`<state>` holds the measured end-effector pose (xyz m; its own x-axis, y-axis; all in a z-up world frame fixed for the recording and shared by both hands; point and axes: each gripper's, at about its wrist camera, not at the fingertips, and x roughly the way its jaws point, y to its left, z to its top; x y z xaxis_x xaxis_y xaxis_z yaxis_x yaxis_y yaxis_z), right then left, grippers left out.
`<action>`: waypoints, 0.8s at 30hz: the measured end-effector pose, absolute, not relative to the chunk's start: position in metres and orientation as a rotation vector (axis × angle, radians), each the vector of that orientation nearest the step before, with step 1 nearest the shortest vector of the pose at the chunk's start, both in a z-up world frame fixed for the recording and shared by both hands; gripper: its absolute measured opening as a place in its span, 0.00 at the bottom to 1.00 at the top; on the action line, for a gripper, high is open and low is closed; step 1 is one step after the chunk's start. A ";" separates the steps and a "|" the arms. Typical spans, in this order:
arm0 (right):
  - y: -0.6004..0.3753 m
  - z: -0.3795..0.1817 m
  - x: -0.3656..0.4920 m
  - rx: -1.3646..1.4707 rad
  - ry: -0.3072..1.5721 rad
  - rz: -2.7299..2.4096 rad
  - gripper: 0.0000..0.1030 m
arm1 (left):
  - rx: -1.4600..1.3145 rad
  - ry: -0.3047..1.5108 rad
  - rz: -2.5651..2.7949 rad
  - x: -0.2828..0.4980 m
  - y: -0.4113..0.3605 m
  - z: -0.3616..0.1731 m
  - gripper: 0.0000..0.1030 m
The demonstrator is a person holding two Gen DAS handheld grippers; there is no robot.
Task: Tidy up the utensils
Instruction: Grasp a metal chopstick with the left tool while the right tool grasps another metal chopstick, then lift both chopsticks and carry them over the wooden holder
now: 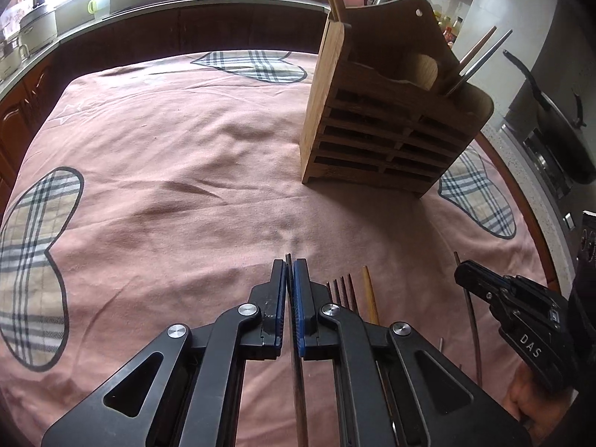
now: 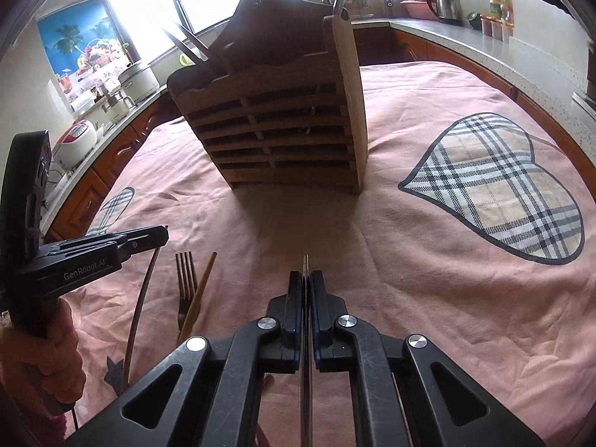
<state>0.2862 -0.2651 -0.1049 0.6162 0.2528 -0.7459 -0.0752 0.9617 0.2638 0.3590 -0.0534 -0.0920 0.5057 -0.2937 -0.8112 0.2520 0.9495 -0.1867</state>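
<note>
A wooden slatted utensil holder [image 1: 387, 126] stands on the pink cloth; it also shows in the right wrist view [image 2: 283, 123], with several utensils upright in it. My left gripper [image 1: 289, 272] is shut on a dark chopstick [image 1: 298, 380], low over the cloth. My right gripper [image 2: 306, 279] is shut on a thin metal utensil [image 2: 306, 372]; its type is unclear. A fork [image 2: 185, 279] and a light wooden chopstick [image 2: 201, 290] lie on the cloth between the grippers. The right gripper shows in the left wrist view [image 1: 462, 273], the left gripper in the right wrist view [image 2: 164, 232].
The pink cloth [image 1: 186, 186] with plaid heart patches covers the table. Kitchen counters [image 2: 465, 33] ring the table, with a kettle [image 2: 445, 3], rice cookers [image 2: 138, 74] and a black pan [image 1: 558, 126] on the stove.
</note>
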 end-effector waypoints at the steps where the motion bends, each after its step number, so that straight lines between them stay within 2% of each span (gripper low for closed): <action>1: -0.265 -0.101 0.284 0.215 0.881 0.193 0.04 | -0.058 0.979 -0.335 0.353 -0.050 -0.088 0.03; 24: -0.262 -0.016 0.215 0.230 0.649 0.249 0.04 | -0.199 0.766 -0.372 0.242 -0.007 -0.010 0.03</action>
